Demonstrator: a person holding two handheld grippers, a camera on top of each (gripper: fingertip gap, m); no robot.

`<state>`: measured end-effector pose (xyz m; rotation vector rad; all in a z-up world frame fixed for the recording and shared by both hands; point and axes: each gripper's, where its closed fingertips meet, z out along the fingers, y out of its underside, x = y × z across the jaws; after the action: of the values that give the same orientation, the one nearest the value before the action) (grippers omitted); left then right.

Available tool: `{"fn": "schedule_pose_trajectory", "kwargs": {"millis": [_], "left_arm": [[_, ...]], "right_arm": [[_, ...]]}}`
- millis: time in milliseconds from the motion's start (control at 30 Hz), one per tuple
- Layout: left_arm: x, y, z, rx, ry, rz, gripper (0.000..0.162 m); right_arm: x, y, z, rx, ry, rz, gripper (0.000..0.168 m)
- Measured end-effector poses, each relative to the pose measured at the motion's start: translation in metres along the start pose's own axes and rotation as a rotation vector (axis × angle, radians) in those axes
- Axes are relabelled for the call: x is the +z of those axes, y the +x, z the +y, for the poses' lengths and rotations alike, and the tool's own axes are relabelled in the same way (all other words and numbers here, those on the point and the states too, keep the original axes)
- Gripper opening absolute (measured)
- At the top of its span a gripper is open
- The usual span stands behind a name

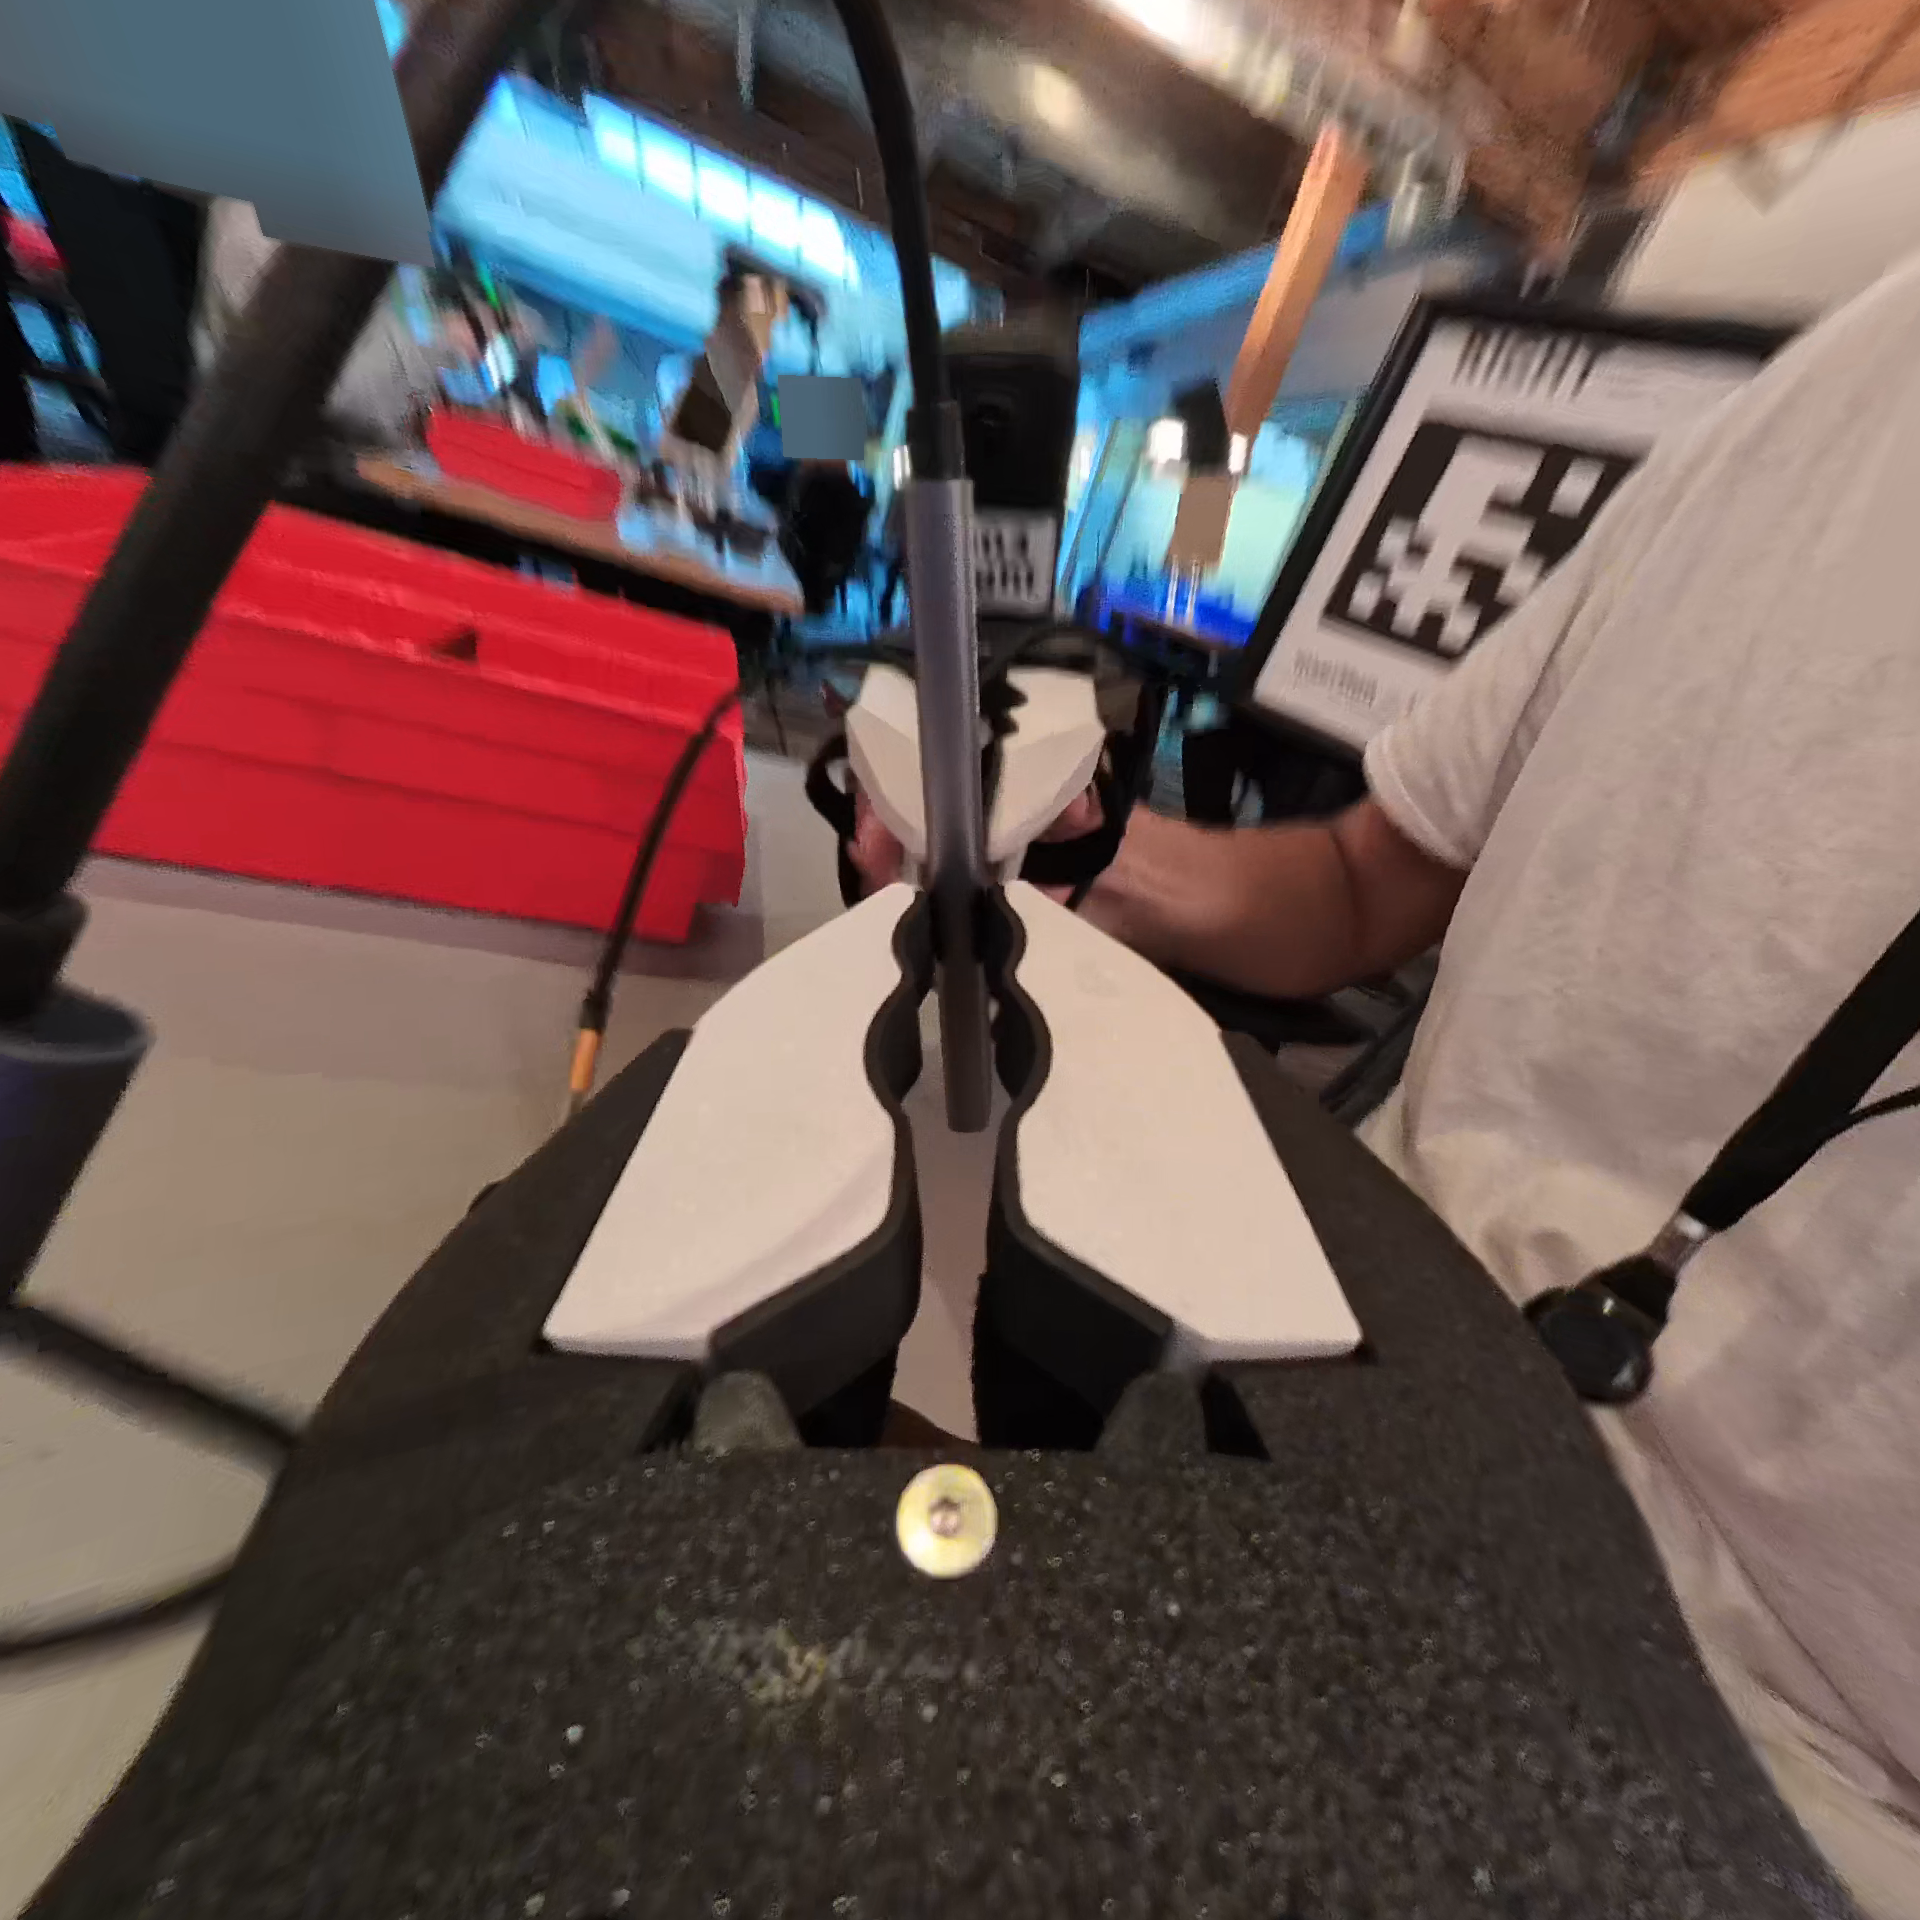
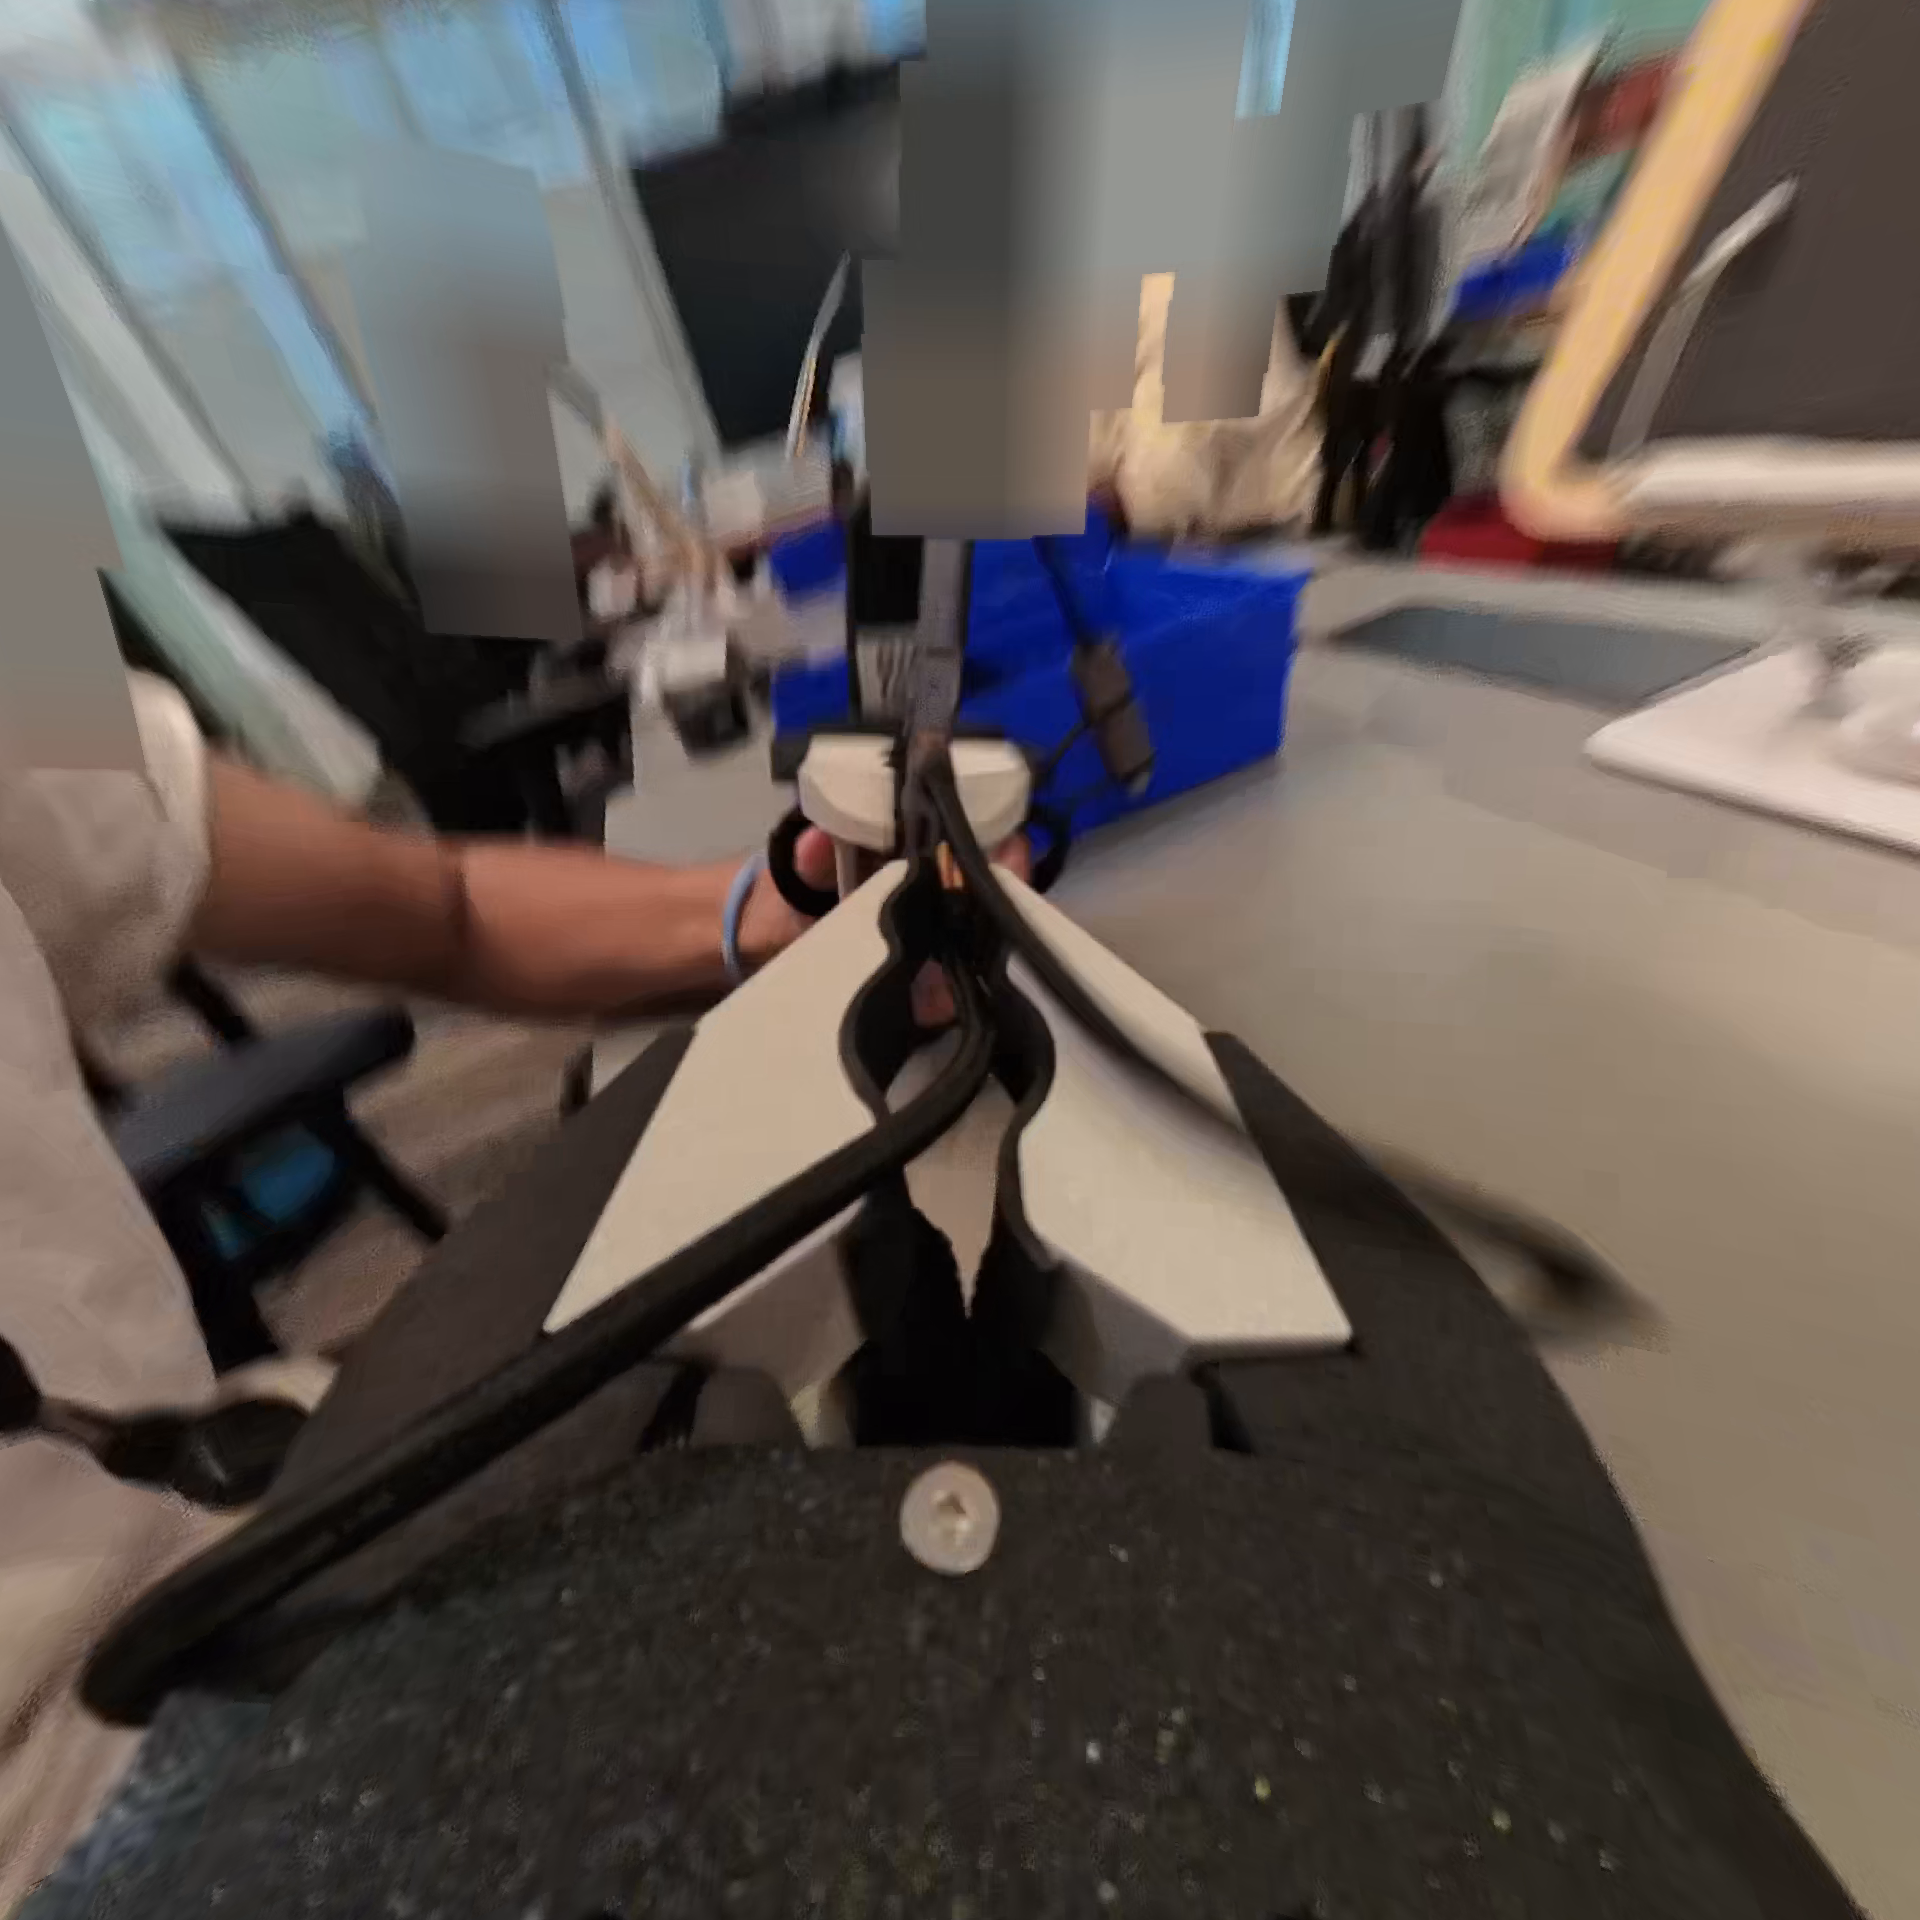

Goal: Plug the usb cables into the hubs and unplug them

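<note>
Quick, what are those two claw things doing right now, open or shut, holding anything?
Left gripper: shut on the grey adapter stick at its black cable's end.
Right gripper: shut on the black cable.

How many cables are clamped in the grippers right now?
2: a grey-tipped cable upright in the left gripper, and a black cable in the right gripper, trailing off left. They may be one cable.

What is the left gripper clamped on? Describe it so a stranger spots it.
Start at the red bins on the left, then move right to the left gripper at centre. Pinched upright between its tips is a slim grey metal bar; unlike the black cable rising from its top, it is straight and rigid.
</note>
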<state>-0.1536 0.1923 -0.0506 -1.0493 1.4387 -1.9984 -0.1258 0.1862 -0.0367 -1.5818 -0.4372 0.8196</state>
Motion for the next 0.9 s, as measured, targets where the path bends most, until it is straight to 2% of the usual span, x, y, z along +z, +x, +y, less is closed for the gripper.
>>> {"fn": "schedule_pose_trajectory", "kwargs": {"millis": [67, 100, 200, 233, 300, 400, 533, 667, 767, 833, 900], "left_arm": [[-0.041, -0.017, -0.049, -0.068, 0.267, -0.024, 0.009], [-0.051, -0.02, -0.058, -0.053, 0.303, -0.041, 0.008], [-0.011, -0.003, -0.022, 0.036, 0.106, -0.031, 0.009], [-0.001, 0.0, -0.012, 0.05, 0.061, -0.031, 0.009], [0.001, -0.009, -0.004, 0.053, 0.025, -0.077, 0.009], [-0.01, -0.033, 0.002, -0.003, 0.014, -0.17, 0.009], [-0.007, -0.036, 0.007, -0.006, -0.005, -0.194, 0.009], [0.001, -0.031, 0.016, 0.014, -0.051, -0.186, 0.009], [0.004, -0.03, 0.024, 0.006, -0.085, -0.172, 0.009], [0.005, -0.03, 0.025, 0.008, -0.097, -0.178, 0.009], [0.002, -0.033, 0.024, 0.015, -0.098, -0.193, 0.009]], "right_arm": [[-0.056, 0.025, -0.051, 0.08, 0.207, 0.05, 0.004], [-0.07, 0.028, -0.054, 0.0, 0.164, 0.091, 0.004], [-0.073, 0.014, -0.066, -0.085, 0.09, 0.087, 0.005], [-0.075, 0.017, -0.067, -0.124, 0.04, 0.131, 0.005], [-0.088, 0.029, -0.088, -0.181, 0.042, 0.245, 0.005], [-0.126, 0.071, -0.118, -0.3, -0.022, 0.565, 0.005], [-0.197, 0.144, -0.126, -0.484, -0.345, 1.043, 0.005], [-0.246, 0.213, -0.075, -0.527, -0.833, 1.267, 0.006], [-0.271, 0.241, -0.004, -0.368, -1.197, 1.286, 0.006], [-0.285, 0.238, 0.044, -0.201, -1.431, 1.218, 0.007], [-0.282, 0.234, 0.071, -0.121, -1.519, 1.134, 0.007]]}}
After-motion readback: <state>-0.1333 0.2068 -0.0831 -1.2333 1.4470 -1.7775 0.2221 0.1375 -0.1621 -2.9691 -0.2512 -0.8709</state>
